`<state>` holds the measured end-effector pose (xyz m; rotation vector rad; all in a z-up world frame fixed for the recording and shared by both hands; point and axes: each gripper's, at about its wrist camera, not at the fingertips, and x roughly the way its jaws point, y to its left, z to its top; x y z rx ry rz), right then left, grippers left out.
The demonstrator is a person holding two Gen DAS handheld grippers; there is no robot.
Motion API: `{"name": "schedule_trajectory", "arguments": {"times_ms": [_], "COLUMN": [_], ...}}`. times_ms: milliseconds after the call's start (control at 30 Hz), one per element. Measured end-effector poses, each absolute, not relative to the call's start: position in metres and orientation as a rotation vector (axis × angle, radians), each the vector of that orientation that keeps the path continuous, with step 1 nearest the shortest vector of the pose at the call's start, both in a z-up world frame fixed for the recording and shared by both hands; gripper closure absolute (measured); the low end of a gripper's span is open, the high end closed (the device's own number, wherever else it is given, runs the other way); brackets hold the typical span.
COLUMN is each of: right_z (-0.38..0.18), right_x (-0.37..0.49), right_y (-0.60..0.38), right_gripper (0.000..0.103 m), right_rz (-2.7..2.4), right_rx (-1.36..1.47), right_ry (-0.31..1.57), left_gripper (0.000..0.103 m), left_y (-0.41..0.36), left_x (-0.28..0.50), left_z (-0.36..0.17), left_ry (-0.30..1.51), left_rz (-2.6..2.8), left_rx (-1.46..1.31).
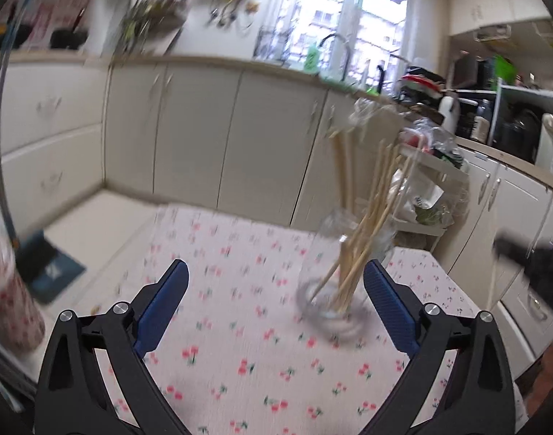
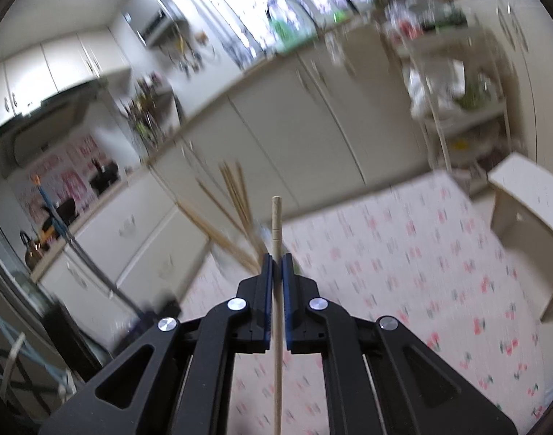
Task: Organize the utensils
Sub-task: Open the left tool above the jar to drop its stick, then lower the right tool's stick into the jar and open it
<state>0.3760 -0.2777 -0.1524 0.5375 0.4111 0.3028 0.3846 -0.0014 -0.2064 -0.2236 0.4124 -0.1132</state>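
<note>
A clear glass jar (image 1: 334, 272) stands on the cherry-print tablecloth (image 1: 240, 326) and holds several wooden chopsticks (image 1: 370, 217) that lean to the upper right. My left gripper (image 1: 274, 272) is open and empty, its blue pads to either side, just left of and in front of the jar. My right gripper (image 2: 276, 261) is shut on a single wooden chopstick (image 2: 276, 224) that runs lengthwise between its jaws and sticks out ahead. The bundle of chopsticks (image 2: 229, 210) shows blurred just beyond and left of its tips.
Cream kitchen cabinets (image 1: 203, 127) run behind the table. A white wire rack (image 1: 432, 188) with bags stands at the right. A patterned container (image 1: 8, 290) stands at the table's left edge. A white stool (image 2: 526, 210) stands at the right in the right wrist view.
</note>
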Motion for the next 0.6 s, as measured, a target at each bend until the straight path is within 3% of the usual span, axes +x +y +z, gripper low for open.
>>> {"name": "schedule_trajectory", "arguments": {"times_ms": [600], "right_z": [-0.070], "right_x": [0.442], "right_y": [-0.221], "right_gripper": [0.097], "right_rz": [0.187], "right_rx": [0.431], "right_ry": [0.028], "left_gripper": [0.008], "left_y": [0.013], "left_x": [0.408], "left_z": [-0.234], "left_ry": [0.547], "left_rz": [-0.152], "left_rx": [-0.398]}}
